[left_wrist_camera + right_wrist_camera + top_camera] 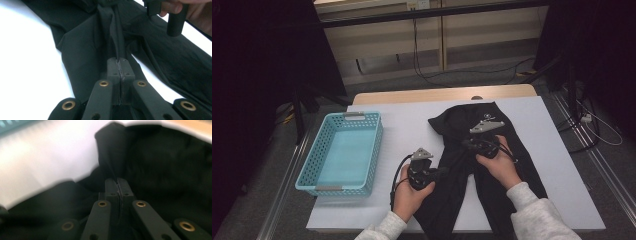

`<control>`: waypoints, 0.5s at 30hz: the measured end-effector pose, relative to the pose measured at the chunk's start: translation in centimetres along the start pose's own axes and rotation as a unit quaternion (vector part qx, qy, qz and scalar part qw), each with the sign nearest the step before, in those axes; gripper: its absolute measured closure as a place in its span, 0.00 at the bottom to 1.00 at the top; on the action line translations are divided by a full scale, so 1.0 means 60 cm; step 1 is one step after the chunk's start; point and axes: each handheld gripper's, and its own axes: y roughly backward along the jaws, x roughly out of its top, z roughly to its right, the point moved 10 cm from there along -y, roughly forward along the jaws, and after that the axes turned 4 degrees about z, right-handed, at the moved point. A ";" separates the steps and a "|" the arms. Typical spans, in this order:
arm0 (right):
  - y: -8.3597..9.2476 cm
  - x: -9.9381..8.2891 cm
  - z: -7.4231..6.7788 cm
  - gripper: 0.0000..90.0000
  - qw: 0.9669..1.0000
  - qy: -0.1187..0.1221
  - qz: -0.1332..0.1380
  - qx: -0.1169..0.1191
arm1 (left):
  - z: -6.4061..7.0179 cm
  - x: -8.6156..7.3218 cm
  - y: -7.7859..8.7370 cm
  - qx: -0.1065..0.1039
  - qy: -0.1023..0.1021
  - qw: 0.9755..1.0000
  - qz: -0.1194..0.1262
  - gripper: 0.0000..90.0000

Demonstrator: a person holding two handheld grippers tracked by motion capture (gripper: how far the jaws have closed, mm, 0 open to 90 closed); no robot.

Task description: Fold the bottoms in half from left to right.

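My left tongs [120, 65] and right tongs [118, 184] each pinch the black trousers [492, 150], which lie lengthwise on the counter [407, 125]; the basket [343, 152] sits nearer my left hand.

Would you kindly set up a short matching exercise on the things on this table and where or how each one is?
Things:
1. black trousers
2. blue basket
3. left gripper
4. white sheet

States:
A. stands at the table's left side
B. shut on a fold near the crotch
C. covers the tabletop
D. spread out, legs toward the person

Pairs: 1-D, 2-A, 3-B, 4-C
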 end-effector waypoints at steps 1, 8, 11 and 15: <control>0.002 -0.011 0.003 1.00 1.000 -0.001 -0.007 -0.001 | 0.000 -0.001 -0.003 0.000 0.001 1.000 0.000 0.99; 0.007 -0.040 0.011 0.91 1.000 -0.003 -0.025 -0.007 | 0.006 -0.016 -0.017 -0.008 0.003 1.000 -0.016 0.99; -0.003 -0.028 0.003 0.76 0.999 0.015 -0.029 -0.012 | 0.007 -0.019 -0.016 -0.007 0.000 1.000 -0.018 0.99; -0.018 0.009 -0.011 0.61 1.000 0.022 -0.001 -0.021 | 0.012 -0.021 -0.014 -0.006 -0.009 1.000 -0.019 0.99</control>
